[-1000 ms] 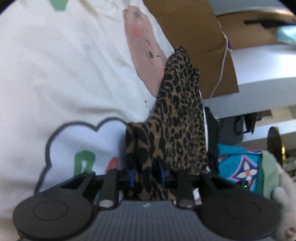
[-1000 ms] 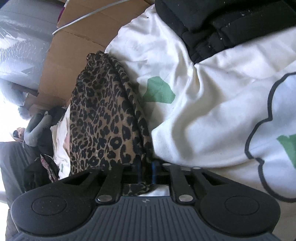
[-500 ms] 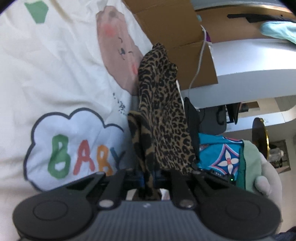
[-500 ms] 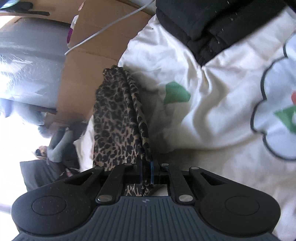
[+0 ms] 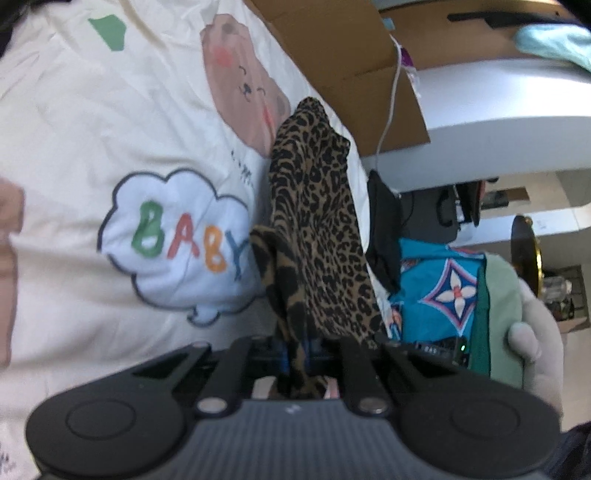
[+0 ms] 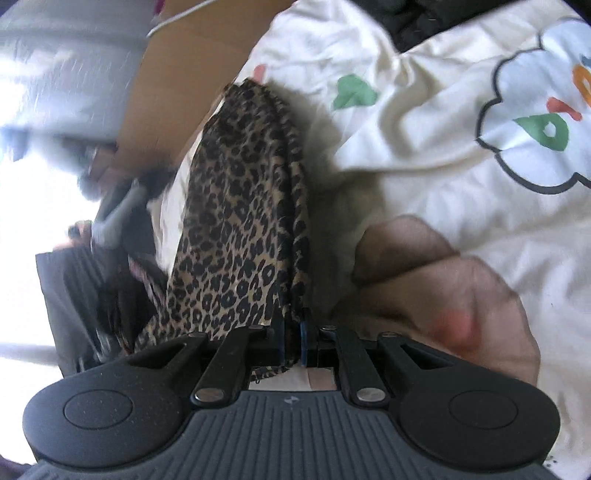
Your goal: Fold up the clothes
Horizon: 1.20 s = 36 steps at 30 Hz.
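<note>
Cream bedding, a quilt (image 5: 110, 147) printed with a bear and a "BABY" cloud, fills the background in both wrist views; cardboard box (image 5: 354, 66) sits at 1 o'clock in the left view, white cable (image 5: 388, 110) draped over it. Box contents not visible. Grey desk (image 5: 498, 125) edge behind it at 2 o'clock.

Leopard-print garment (image 5: 314, 221) hangs bunched and lifted off the quilt, stretched between both tools. Left gripper (image 5: 295, 354): jaws closed, pinching a gathered edge of the leopard fabric. Right gripper (image 6: 293, 332): jaws closed on another edge of the same fabric (image 6: 240, 221), blue pads tight against the cloth. Right view motion-blurred.

Progress, as a judgement: garment is held up in the air in several loose layers, not laid flat, no crisp fold lines readable. Fits either being carried mid-fold with halves brought together, or being picked up and shaken out for laying flat; cannot tell which. No finished folded stack of this item visible.

Other cloth: black garment (image 6: 443, 14) on the quilt at 1 o'clock in the right view; turquoise patterned fabric (image 5: 443, 288) and pale green cloth (image 5: 498, 314) at 3 o'clock in the left view, heaped, not in any container. Dark clutter at 9 o'clock in the right view, too blurred to name.
</note>
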Each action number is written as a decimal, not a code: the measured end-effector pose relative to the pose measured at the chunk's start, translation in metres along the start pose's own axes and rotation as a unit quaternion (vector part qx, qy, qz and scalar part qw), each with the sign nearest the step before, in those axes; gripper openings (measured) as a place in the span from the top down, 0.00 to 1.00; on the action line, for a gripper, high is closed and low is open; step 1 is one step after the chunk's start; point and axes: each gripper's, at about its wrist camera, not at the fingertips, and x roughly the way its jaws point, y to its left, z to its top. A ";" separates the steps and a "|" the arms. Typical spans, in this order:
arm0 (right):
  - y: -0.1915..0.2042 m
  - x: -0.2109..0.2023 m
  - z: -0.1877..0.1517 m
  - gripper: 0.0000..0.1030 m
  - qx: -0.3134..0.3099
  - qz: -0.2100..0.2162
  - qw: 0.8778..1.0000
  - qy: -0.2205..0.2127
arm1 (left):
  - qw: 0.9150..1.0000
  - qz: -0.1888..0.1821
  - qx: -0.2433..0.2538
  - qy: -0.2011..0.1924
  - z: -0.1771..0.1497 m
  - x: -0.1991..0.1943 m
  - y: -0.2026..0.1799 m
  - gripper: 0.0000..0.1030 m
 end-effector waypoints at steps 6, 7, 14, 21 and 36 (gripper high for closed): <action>0.003 -0.006 -0.014 0.95 -0.006 0.002 1.000 0.021 | 1.000 0.013 -0.020 -0.002 -0.020 -0.014 0.002 0.93; 0.004 -0.005 -0.016 0.95 -0.008 0.000 1.000 0.028 | 1.000 0.017 -0.021 0.000 -0.022 -0.015 0.003 0.93; -0.006 0.007 -0.027 0.94 -0.005 -0.019 0.998 0.060 | 0.998 0.053 -0.023 0.021 -0.026 -0.006 0.022 0.92; -0.002 0.002 -0.021 0.87 -0.033 -0.052 0.997 0.043 | 0.991 0.101 -0.076 0.031 -0.029 -0.003 0.049 0.76; 0.024 -0.008 0.003 0.68 -0.103 -0.088 0.991 -0.021 | 0.990 0.138 0.006 -0.020 0.011 -0.013 -0.006 0.76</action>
